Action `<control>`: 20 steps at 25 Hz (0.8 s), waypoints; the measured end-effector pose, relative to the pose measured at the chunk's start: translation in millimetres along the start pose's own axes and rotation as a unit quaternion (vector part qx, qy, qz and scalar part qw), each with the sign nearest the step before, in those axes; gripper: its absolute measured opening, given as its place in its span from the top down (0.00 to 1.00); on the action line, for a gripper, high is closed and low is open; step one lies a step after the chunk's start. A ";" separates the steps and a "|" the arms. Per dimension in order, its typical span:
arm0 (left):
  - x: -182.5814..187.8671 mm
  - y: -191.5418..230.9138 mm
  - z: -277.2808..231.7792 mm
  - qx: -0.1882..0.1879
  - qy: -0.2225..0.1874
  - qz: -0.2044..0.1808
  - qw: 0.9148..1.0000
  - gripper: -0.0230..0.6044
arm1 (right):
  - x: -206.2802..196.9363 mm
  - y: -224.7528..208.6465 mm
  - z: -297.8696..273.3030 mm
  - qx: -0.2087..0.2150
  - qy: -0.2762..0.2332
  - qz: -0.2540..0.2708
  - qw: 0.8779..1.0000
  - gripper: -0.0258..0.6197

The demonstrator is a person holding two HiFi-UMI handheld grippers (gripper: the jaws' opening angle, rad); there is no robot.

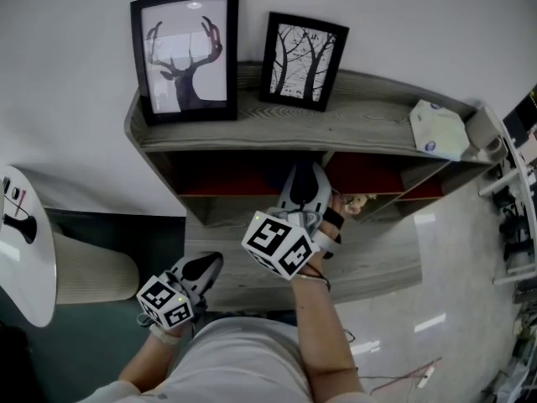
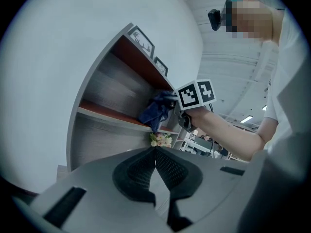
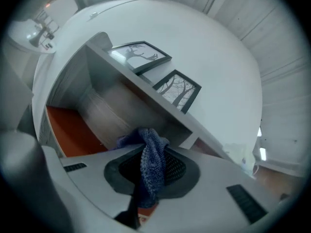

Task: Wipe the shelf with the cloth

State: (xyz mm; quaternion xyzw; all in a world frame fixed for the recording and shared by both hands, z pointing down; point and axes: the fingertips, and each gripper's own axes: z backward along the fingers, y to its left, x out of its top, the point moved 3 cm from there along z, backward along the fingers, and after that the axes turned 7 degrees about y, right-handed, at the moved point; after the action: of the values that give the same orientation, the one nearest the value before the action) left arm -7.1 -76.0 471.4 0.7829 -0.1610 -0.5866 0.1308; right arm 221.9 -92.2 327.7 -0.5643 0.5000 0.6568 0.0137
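A grey shelf unit (image 1: 352, 133) with red compartment floors (image 3: 73, 132) stands against the white wall. My right gripper (image 1: 306, 179) is at the mouth of the upper compartment, pointing level into it. It is shut on a dark blue cloth (image 3: 151, 161) that bunches between the jaws and hangs below them. From the left gripper view, the cloth (image 2: 155, 111) hangs at the shelf edge under the right gripper (image 2: 169, 101). My left gripper (image 1: 205, 265) is held low and to the left, off the shelf, with its jaws (image 2: 155, 154) shut and nothing between them.
Two framed pictures, a deer (image 1: 185, 53) and bare trees (image 1: 304, 60), lean on the shelf top. A white packet (image 1: 438, 129) lies at its right end. A small bunch of flowers (image 2: 160, 140) sits on a lower shelf. A white round table (image 1: 25, 254) stands at left.
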 end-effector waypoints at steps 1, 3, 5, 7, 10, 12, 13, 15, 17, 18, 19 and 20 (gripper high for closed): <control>-0.5 0.0 -0.1 0.001 0.001 0.002 1.000 0.94 | -5.8 5.5 -2.0 0.017 0.005 -0.018 1.000 0.87; -2.2 0.8 -0.1 0.003 0.003 0.004 1.000 0.94 | -16.4 16.1 -5.1 0.051 0.012 -0.061 0.997 0.87; -3.9 1.8 0.3 0.005 0.004 0.005 1.000 0.94 | -23.8 25.0 -6.2 0.085 0.018 -0.109 0.990 0.87; -5.2 2.5 0.7 0.008 0.006 0.008 1.000 0.94 | -27.2 31.9 -5.6 0.121 0.023 -0.165 0.979 0.87; -6.1 2.0 0.4 0.012 0.006 0.009 1.000 0.94 | -32.8 41.3 -3.8 0.183 0.028 -0.285 0.941 0.87; -5.9 1.3 -0.1 0.013 0.006 0.008 1.000 0.94 | -41.7 47.3 -5.0 0.218 0.037 -0.385 0.896 0.87; -5.9 0.9 -0.1 0.014 0.005 0.007 1.000 0.94 | -45.3 49.6 -5.4 0.231 0.039 -0.429 0.872 0.87; -6.5 0.3 -0.1 0.017 0.005 0.007 1.000 0.94 | -49.8 51.6 -5.2 0.244 0.037 -0.495 0.833 0.87; -7.4 -0.9 -0.1 0.020 0.005 0.007 1.000 0.94 | -53.5 50.8 -5.3 0.247 0.028 -0.549 0.798 0.87; -7.9 -1.7 0.0 0.021 0.006 0.008 1.000 0.94 | -55.4 50.1 -6.0 0.250 0.025 -0.578 0.777 0.87; -8.3 -2.6 0.3 0.022 0.006 0.008 1.000 0.94 | -57.2 49.5 -7.0 0.255 0.023 -0.609 0.751 0.87; -8.8 -3.2 0.7 0.024 0.006 0.008 1.000 0.94 | -58.7 48.6 -8.3 0.261 0.021 -0.641 0.722 0.87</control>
State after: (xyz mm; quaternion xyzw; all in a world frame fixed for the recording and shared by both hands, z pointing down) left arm -9.7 -69.5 477.6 0.7882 -0.1802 -0.5766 0.1179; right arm 220.9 -90.0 404.2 -0.7382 0.1710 0.3230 0.5669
